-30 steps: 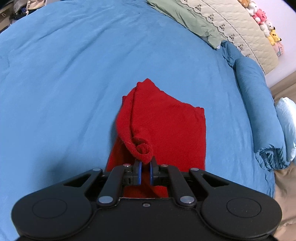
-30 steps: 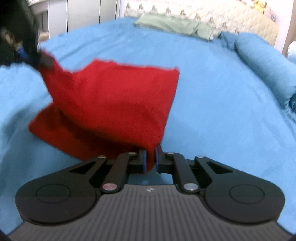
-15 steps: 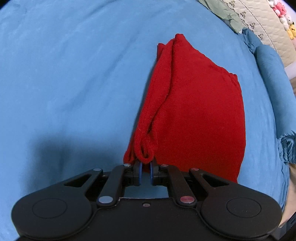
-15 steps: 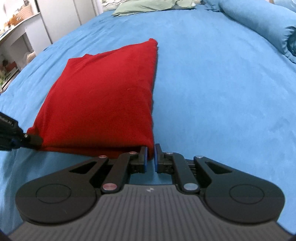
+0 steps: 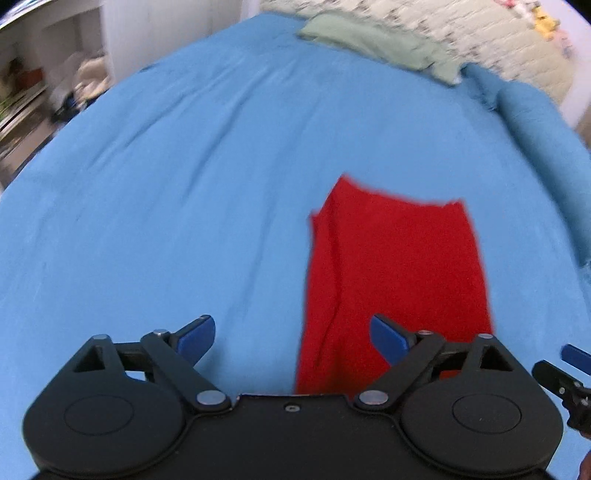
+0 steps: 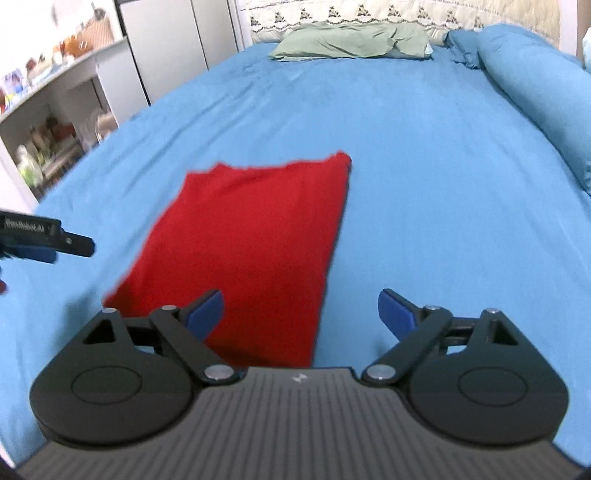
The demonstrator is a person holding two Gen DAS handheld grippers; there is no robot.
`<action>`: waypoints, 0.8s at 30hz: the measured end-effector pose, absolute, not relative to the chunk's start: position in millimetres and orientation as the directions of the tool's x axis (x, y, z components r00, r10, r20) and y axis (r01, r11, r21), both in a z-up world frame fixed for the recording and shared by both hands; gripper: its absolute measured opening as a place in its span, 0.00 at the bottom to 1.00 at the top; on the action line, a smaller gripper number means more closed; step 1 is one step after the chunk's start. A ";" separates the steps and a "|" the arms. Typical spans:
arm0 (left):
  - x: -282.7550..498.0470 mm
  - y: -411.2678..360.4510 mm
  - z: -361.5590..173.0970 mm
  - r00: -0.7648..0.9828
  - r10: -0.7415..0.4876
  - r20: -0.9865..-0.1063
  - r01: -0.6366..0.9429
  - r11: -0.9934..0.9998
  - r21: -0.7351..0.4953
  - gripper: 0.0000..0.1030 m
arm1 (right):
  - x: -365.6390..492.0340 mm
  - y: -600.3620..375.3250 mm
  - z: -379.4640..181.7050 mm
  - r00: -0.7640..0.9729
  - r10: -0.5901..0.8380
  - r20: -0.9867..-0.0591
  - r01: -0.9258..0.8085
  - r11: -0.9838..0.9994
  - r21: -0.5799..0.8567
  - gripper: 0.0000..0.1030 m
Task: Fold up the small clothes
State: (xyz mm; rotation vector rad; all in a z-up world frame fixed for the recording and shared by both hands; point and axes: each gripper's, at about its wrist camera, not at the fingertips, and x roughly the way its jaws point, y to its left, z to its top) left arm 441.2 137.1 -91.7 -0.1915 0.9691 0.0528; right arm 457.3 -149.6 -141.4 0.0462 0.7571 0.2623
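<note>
A small red garment (image 5: 399, 266) (image 6: 255, 251) lies folded into a long rectangle on the blue bedsheet (image 5: 184, 184) (image 6: 424, 184). My left gripper (image 5: 291, 336) hovers above its near left edge, jaws opening wide with nothing pinched between the blue pads. My right gripper (image 6: 301, 314) hangs over the garment's near right edge, jaws also opening wide and free of the cloth. A finger of the right gripper (image 5: 565, 373) shows at the lower right of the left wrist view. The left gripper's fingertip (image 6: 48, 243) pokes in at the left of the right wrist view.
A green pillow (image 6: 351, 40) and a patterned headboard cover (image 6: 369, 14) lie at the bed's far end. A rolled blue duvet (image 6: 543, 110) runs along the right side. White shelves and a cabinet (image 6: 74, 110) stand left of the bed.
Both grippers let go of the red garment's near corners and opened wide. They lifted and pulled back, and the garment now lies flat on the sheet.
</note>
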 end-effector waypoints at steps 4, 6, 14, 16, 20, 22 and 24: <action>488.6 141.3 -88.2 0.591 -0.107 -0.799 -0.059 0.983 -0.176 1.00 | 513.6 -148.1 -124.9 0.629 0.268 -0.730 -0.225 0.961 0.159 1.00; 513.1 143.9 -103.7 0.542 -0.177 -0.821 -0.038 0.971 -0.235 1.00 | 541.5 -152.0 -128.3 0.591 0.296 -0.750 -0.216 0.954 0.207 1.00; 548.1 139.3 -165.0 0.435 -0.275 -0.857 0.028 0.956 -0.292 0.78 | 609.1 -158.4 -183.8 0.478 0.352 -0.805 -0.142 0.935 0.325 1.00; 550.4 134.9 -173.3 0.425 -0.286 -0.859 0.054 0.955 -0.291 0.70 | 612.9 -157.1 -194.9 0.462 0.361 -0.810 -0.140 0.932 0.335 1.00; 554.3 132.5 -182.4 0.420 -0.317 -0.850 0.079 0.946 -0.314 0.61 | 616.3 -157.7 -209.5 0.456 0.378 -0.806 -0.115 0.923 0.367 0.99; 556.4 132.8 -186.1 0.420 -0.332 -0.844 0.077 0.940 -0.331 0.59 | 616.3 -158.3 -215.5 0.452 0.387 -0.804 -0.096 0.917 0.387 0.95; 557.4 132.0 -187.7 0.420 -0.343 -0.840 0.080 0.936 -0.342 0.54 | 614.5 -158.8 -219.3 0.453 0.393 -0.800 -0.084 0.912 0.401 0.94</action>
